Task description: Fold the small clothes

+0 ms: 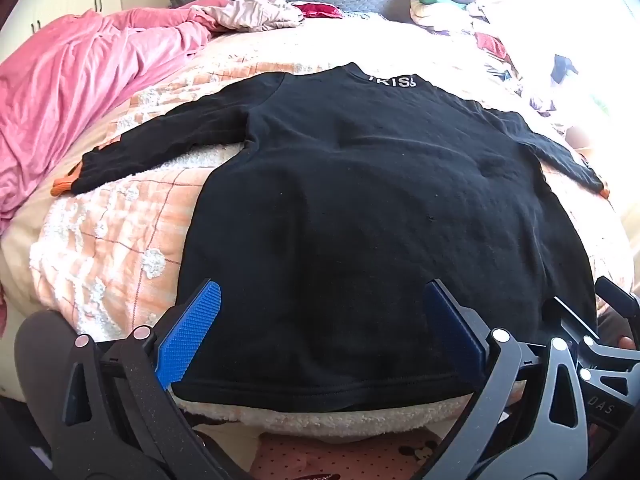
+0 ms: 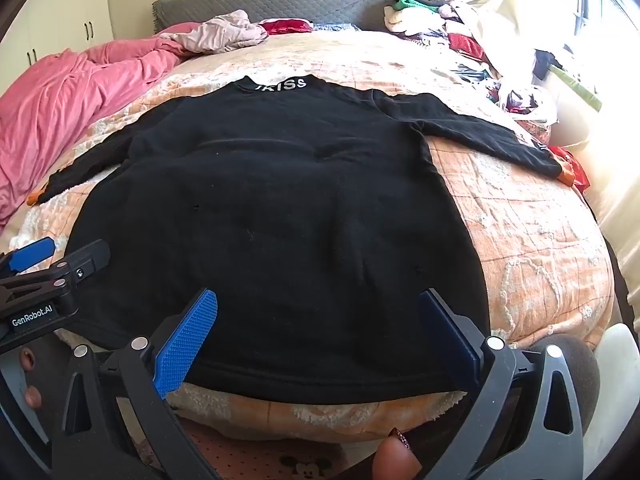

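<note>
A black long-sleeved sweater (image 1: 360, 200) (image 2: 280, 200) lies flat on the bed, collar with white letters at the far end, both sleeves spread out, orange cuffs at their ends. My left gripper (image 1: 320, 292) hovers open above the hem's left part, its blue pads wide apart and nothing between them. My right gripper (image 2: 318, 300) stands open above the hem's right part, also holding nothing. In the right wrist view the left gripper (image 2: 48, 264) shows at the left edge.
An orange checked bedspread (image 1: 120, 232) covers the bed. A pink duvet (image 1: 72, 88) is bunched at the left. Loose clothes (image 2: 460, 36) are piled at the far right by the window. A grey headboard (image 2: 280, 0) stands at the back.
</note>
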A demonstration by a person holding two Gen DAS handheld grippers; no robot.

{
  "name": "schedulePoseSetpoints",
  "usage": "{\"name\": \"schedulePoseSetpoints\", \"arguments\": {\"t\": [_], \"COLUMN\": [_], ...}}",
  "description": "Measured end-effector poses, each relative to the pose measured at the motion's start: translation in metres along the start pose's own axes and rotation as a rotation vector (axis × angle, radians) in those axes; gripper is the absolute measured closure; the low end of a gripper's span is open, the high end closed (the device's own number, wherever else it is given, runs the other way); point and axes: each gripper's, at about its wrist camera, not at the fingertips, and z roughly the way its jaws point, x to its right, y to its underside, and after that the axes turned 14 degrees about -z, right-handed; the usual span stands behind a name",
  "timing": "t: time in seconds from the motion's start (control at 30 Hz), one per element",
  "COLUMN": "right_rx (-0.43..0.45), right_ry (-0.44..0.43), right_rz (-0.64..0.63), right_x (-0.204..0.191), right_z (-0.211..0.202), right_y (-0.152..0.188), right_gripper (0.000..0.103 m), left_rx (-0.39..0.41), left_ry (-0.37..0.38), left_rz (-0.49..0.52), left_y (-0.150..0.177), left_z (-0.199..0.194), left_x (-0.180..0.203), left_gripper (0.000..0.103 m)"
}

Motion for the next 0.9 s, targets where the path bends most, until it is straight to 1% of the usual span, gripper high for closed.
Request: {"name": "schedulePoseSetpoints", "arguments": {"t": [0.27,0.3,0.5,0.6,0.9], "right_rx": [0.004,0.006,0.002,-0.003,-0.003], "right_ry": [0.000,0.001,0.002,0.010,0.011], "right_rz": [-0.002,-0.003,-0.005,-0.009,-0.007], "right_x": [0.000,0.002,0.007,0.000,-0.001], "right_z": [-0.001,0.001,0.001,-0.002,-0.004], "right_y": [0.000,0.004,0.005,0.002,0.000], "right_gripper": [0.004,0.004,0.004,0.004,0.004], "left_rx": [-0.009,-0.010,-0.004,-0.005,-0.001], "left_ry": [0.005,0.006,-0.006,-0.003,-0.006], "left_rz": [-0.015,-0.016,-0.010,-0.009,-0.012], "left_y": [-0.004,-0.004,0.000,-0.001,-0.001], "left_z": [0.000,0.000,-0.001,-0.001,-0.001], "left_x": [-0.012,-0.013,-0.008,-0.009,-0.008], "left_gripper": [0.008,0.008,0.008,0.008,0.008]}}
